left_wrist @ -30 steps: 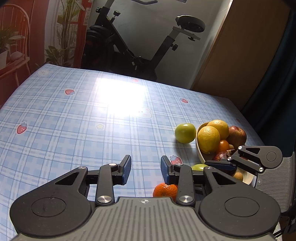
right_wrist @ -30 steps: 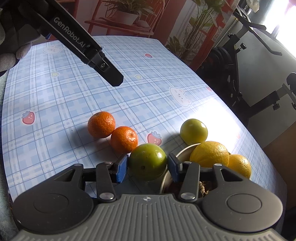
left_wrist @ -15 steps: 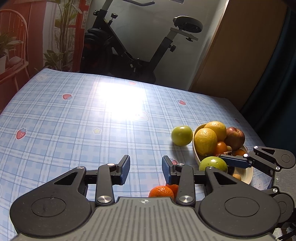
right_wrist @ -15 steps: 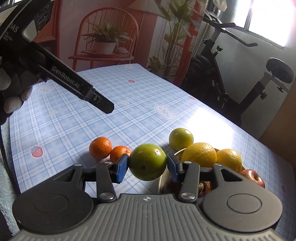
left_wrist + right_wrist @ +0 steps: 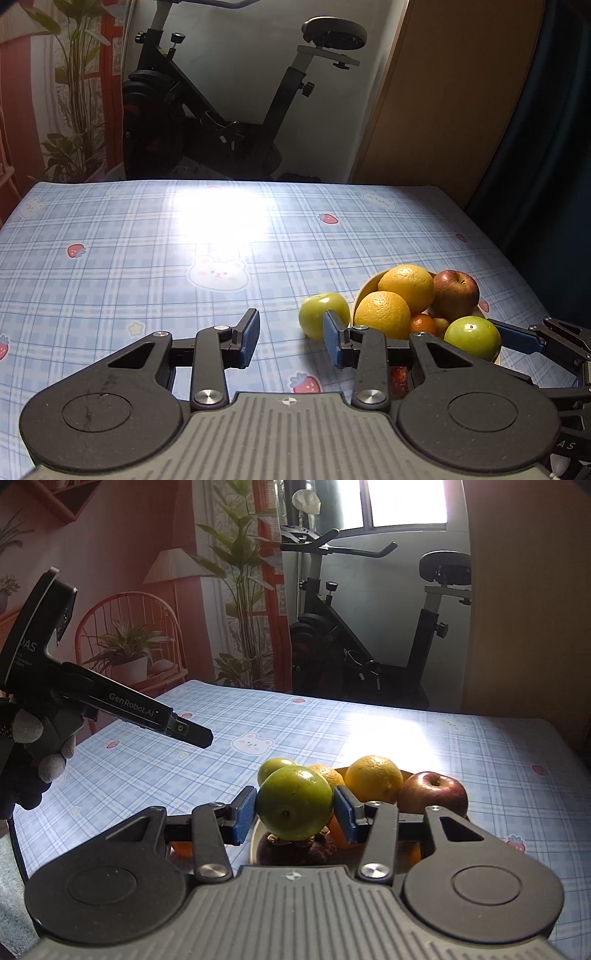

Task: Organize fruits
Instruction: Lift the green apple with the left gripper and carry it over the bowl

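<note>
The right claw (image 5: 294, 814) is clamped on a green apple (image 5: 294, 803), both blue pads pressed to its sides, and carries it above the near edge of the fruit bowl (image 5: 369, 284), so the step in hand looks like the carry to the drop. The next move likely calls for lowering it into a free hollow among the piled fruit and spreading the pads gently, since a drop onto the rounded oranges (image 5: 386, 314) or the red apple (image 5: 456, 293) could send it rolling off. The left claw (image 5: 291, 338) stands open and empty over the bench (image 5: 147, 240), just short of a second green apple (image 5: 320, 314) that sits beside the bowl. A second earlier the held apple was low by two tangerines on the bench; now it is lifted clear of them, and both claws have drawn nearer the bowl.
</note>
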`<state>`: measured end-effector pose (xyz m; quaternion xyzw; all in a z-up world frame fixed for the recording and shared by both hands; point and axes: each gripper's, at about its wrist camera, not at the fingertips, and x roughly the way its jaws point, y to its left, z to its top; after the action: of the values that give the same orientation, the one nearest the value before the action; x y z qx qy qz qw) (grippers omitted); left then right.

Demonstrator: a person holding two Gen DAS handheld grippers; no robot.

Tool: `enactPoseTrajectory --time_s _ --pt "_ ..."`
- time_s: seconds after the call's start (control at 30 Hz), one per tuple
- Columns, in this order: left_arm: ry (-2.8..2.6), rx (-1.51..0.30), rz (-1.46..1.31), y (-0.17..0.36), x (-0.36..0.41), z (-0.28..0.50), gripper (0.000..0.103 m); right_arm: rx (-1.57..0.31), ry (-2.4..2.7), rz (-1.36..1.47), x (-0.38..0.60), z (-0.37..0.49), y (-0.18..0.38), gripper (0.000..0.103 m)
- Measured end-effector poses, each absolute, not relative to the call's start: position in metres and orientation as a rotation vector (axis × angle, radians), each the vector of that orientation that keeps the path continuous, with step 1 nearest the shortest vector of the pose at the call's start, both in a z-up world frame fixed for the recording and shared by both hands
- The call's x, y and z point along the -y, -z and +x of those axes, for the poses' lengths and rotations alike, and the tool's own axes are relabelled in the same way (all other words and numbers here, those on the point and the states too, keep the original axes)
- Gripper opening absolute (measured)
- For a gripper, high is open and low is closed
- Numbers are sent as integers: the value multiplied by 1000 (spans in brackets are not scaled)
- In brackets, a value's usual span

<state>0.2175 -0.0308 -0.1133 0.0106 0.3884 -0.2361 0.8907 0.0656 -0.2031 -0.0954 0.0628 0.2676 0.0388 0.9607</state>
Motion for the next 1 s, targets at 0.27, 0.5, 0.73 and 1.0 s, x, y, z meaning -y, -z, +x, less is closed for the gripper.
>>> enactPoseTrajectory --time_s 0.27,0.5,0.73,1.0 --pt "488 -949 -134 146 56 262 40 -528 -24 176 231 53 96 49" --pt "472 -997 -232 162 58 280 40 -525 7 223 250 47 101 49" --pt "436 -1016 -251 171 61 290 49 -518 17 246 254 48 102 49" --pt "439 -1050 -306 189 62 291 50 -518 25 256 253 47 102 49"
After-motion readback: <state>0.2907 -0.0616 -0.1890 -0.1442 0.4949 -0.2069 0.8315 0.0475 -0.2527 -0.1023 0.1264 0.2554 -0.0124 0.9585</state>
